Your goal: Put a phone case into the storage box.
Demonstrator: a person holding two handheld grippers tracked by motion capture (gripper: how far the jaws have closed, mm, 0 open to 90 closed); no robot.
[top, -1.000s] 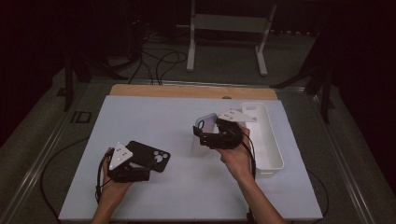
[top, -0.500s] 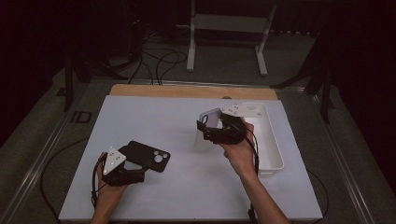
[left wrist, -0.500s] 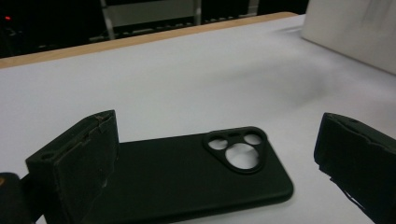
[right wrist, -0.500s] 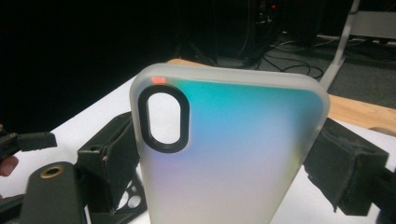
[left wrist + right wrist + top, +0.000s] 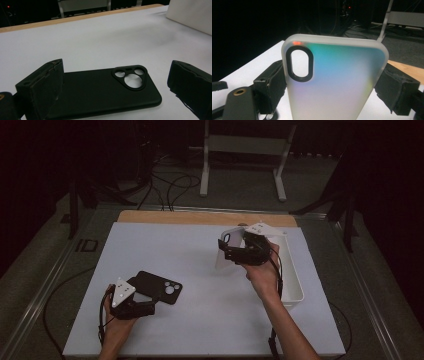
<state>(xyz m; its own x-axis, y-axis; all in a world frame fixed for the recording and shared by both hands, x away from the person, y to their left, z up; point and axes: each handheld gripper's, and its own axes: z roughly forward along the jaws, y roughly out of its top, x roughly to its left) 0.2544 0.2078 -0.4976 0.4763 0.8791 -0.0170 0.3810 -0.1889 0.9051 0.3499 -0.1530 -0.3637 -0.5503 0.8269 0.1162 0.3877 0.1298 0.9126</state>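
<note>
Dark room, white bench [image 5: 200,250]. Right tool [image 5: 231,251] clamped on frosted phone case [image 5: 334,80] near tray [image 5: 292,280]; left tool [image 5: 145,307] released around black case [image 5: 105,87]. Next, probably: gripping black case.

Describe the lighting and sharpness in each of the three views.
High view: dim, dark surroundings, white table brightest. Left gripper view: black phone case fairly sharp, near jaws soft. Right gripper view: frosted phone case glows teal to pink, with an orange glint at its top corner; background black.

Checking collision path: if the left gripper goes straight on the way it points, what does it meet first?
Likely the black phone case: it lies flat between the left gripper's open jaws, so little travel remains.
</note>
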